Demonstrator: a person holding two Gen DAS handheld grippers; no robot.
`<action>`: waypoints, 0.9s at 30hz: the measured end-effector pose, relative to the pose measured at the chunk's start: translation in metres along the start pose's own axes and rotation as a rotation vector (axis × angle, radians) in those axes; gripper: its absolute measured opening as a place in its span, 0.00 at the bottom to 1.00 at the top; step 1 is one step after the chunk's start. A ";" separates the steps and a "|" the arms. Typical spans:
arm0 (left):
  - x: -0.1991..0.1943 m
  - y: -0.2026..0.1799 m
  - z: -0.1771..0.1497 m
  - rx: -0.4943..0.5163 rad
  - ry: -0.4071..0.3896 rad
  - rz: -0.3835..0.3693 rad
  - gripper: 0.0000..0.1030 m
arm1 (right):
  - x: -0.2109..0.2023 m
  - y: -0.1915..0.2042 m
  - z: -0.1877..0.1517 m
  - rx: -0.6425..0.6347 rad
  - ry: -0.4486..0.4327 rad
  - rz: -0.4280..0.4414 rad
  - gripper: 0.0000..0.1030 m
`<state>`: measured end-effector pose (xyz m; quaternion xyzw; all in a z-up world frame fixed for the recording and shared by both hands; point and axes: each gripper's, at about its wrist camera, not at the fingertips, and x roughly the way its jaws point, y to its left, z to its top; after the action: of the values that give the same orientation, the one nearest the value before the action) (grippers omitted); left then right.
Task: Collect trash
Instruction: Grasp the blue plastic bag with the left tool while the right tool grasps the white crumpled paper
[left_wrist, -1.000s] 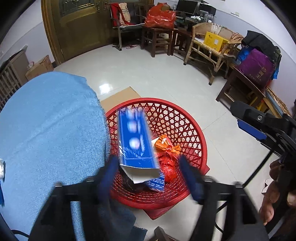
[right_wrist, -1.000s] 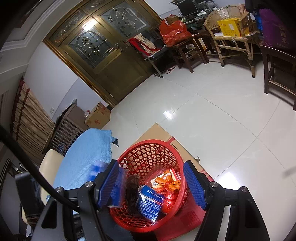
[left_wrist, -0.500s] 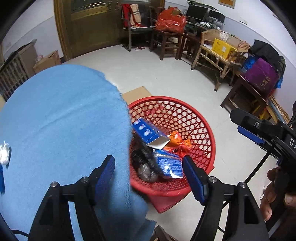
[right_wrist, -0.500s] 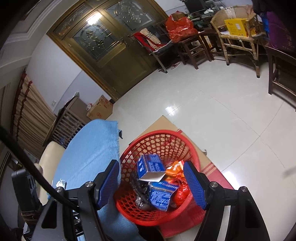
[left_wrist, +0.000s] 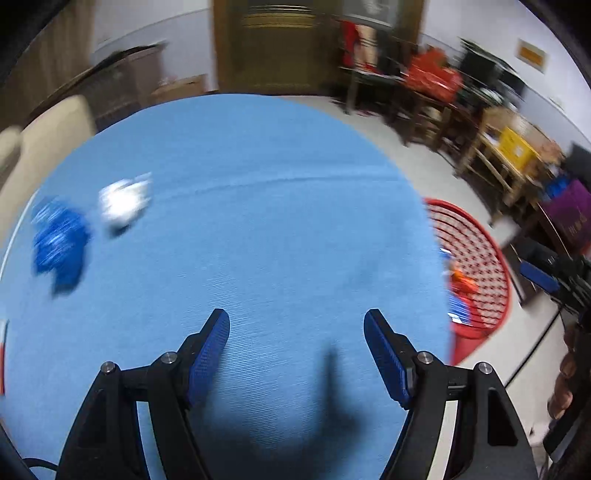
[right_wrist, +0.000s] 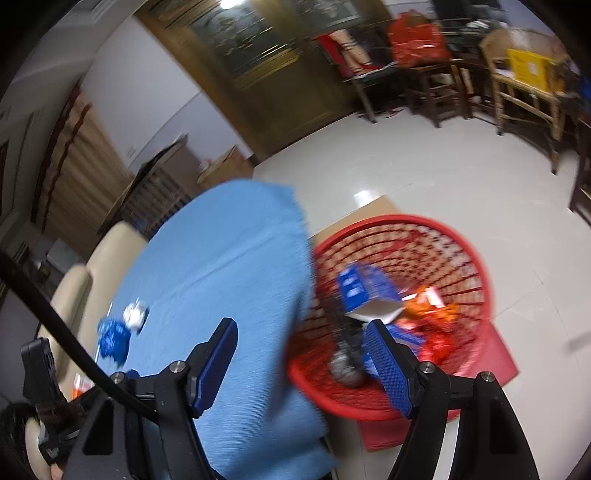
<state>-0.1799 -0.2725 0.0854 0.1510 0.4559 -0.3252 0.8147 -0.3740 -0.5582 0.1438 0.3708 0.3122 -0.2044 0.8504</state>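
While both jaws stand apart and hold nothing, the left gripper (left_wrist: 296, 325) hangs over the blue-clothed worktop (left_wrist: 258, 221) — a crumpled blue wrapper (left_wrist: 59, 243) and white scrap (left_wrist: 123, 201) lie far left of its jaws, the red basket (right_wrist: 476, 258) beside the worktop, ahead of the right gripper (right_wrist: 301, 334).

Two scraps (left_wrist: 59, 242) (left_wrist: 123, 201), one basket (left_wrist: 476, 254)

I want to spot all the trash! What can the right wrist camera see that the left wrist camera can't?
Only the right wrist view shows the inside of the basket: the blue box and a grey crumpled wad. Only the left wrist view shows the open left gripper hanging above the cloth. Both show the red basket, the blue tablecloth, the blue wrapper and the white scrap.
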 end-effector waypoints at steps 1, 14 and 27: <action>-0.005 0.018 -0.002 -0.033 -0.012 0.022 0.74 | 0.005 0.010 -0.002 -0.018 0.012 0.008 0.74; 0.016 0.192 0.034 -0.370 -0.087 0.254 0.75 | 0.048 0.128 -0.029 -0.220 0.107 0.093 0.74; 0.021 0.208 0.025 -0.361 -0.090 0.227 0.40 | 0.139 0.243 -0.031 -0.396 0.197 0.147 0.74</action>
<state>-0.0167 -0.1396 0.0706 0.0383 0.4498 -0.1507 0.8795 -0.1450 -0.3950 0.1543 0.2368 0.3997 -0.0396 0.8846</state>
